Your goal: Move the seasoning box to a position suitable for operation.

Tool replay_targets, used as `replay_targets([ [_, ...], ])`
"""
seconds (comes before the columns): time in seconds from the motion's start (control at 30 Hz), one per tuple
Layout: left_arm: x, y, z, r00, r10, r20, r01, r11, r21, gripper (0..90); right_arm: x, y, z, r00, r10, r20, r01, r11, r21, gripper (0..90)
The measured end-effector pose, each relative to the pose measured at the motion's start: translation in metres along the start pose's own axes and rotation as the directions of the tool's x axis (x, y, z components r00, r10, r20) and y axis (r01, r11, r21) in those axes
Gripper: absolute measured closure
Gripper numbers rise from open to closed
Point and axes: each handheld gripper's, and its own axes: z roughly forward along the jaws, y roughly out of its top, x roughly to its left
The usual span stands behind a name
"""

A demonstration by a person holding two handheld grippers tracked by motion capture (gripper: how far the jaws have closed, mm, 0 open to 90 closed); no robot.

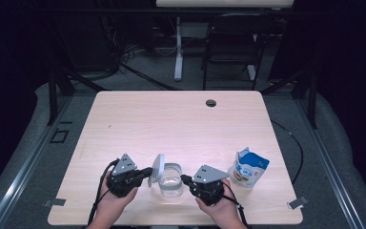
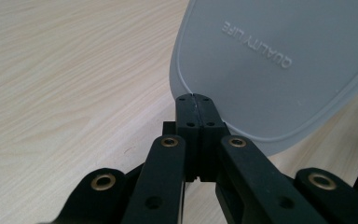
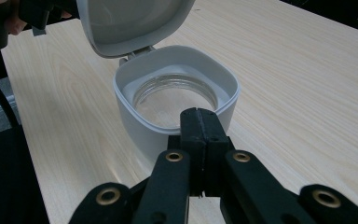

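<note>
Two grippers work at a small white container (image 1: 170,183) near the front edge of the pale wooden tabletop (image 1: 171,124), roughly at its middle. The left gripper (image 1: 148,173) comes in from the left with its jaws pressed together on the edge of the container's hinged lid (image 1: 157,169), which stands raised on the container's left side. In the left gripper view the closed jaws meet right at the rim of that lid (image 2: 279,60), whose grey surface carries the raised words "QUALITY LIFE".

The right gripper (image 1: 185,179) comes in from the right, and its jaws are fully closed too. In the right gripper view their tips lie against the near rim of the container (image 3: 177,100); whether they pinch the rim or merely rest on it I cannot tell. The same view shows the lid (image 3: 130,23) tipped up over the far side and a clear glass insert (image 3: 175,95) sitting inside the white shell.

Further right, close to the right hand (image 1: 224,210), a blue and white pouch (image 1: 249,168) stands on the tabletop, apart from the container. The left hand (image 1: 112,202) holds its gripper from the near edge.
</note>
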Motion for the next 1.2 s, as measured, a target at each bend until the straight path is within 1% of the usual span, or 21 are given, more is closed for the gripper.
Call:
replay_targets([
  [0.07,0.0005,-0.0007,-0.0002,1.0,0.007,0.004,-0.007,0.9999,0.008,90.0,-0.0001,0.0,0.0001,1.0,0.003,-0.001,-0.003,1.0,-0.002,90.0],
  [0.2,-0.0002,-0.0011,-0.0004,0.9999,0.006,0.008,-0.006,0.9999,0.013,90.0,-0.0001,0.0003,0.0001,1.0,0.005,0.0,-0.005,1.0,-0.002,90.0],
  [0.5,0.0004,-0.0026,-0.0008,0.999,0.044,0.009,-0.045,0.9982,0.04,90.0,0.0003,0.0005,0.0002,1.0,0.004,0.003,-0.004,1.0,-0.003,90.0],
  [0.57,0.0002,-0.0026,-0.0008,0.9989,0.045,0.01,-0.046,0.998,0.043,90.0,0.0003,0.0006,0.0002,1.0,0.003,0.003,-0.003,1.0,-0.004,90.0],
  [0.6,0.0005,-0.0028,-0.0006,0.9984,0.055,0.011,-0.056,0.9971,0.052,90.0,0.0004,0.0007,0.0002,1.0,0.003,0.003,-0.003,1.0,-0.005,90.0],
  [0.7,0.0005,-0.003,-0.0004,0.998,0.062,0.011,-0.062,0.9963,0.06,90.0,0.0004,0.0008,0.0002,1.0,0.004,0.003,-0.004,1.0,-0.006,90.0],
  [0.73,0.0,-0.0036,0.0004,0.9982,0.06,0.004,-0.06,0.9967,0.056,90.0,0.0005,0.0009,0.0002,1.0,0.004,0.003,-0.004,1.0,-0.005,90.0],
  [0.77,0.0005,-0.0033,0.0001,0.9978,0.065,0.008,-0.066,0.9958,0.064,90.0,0.0004,0.0009,0.0002,1.0,0.004,0.002,-0.004,1.0,-0.007,90.0],
  [1.07,0.001,-0.0043,0.0019,0.998,0.064,-0.004,-0.063,0.9963,0.058,90.0,0.0007,0.0013,0.0003,1.0,0.006,0.004,-0.006,1.0,-0.01,90.0],
  [1.2,0.0012,-0.0045,0.0024,0.9987,0.05,-0.001,-0.05,0.997,0.06,90.0,0.0009,0.0013,0.0003,1.0,0.007,0.005,-0.007,1.0,-0.011,90.0],
])
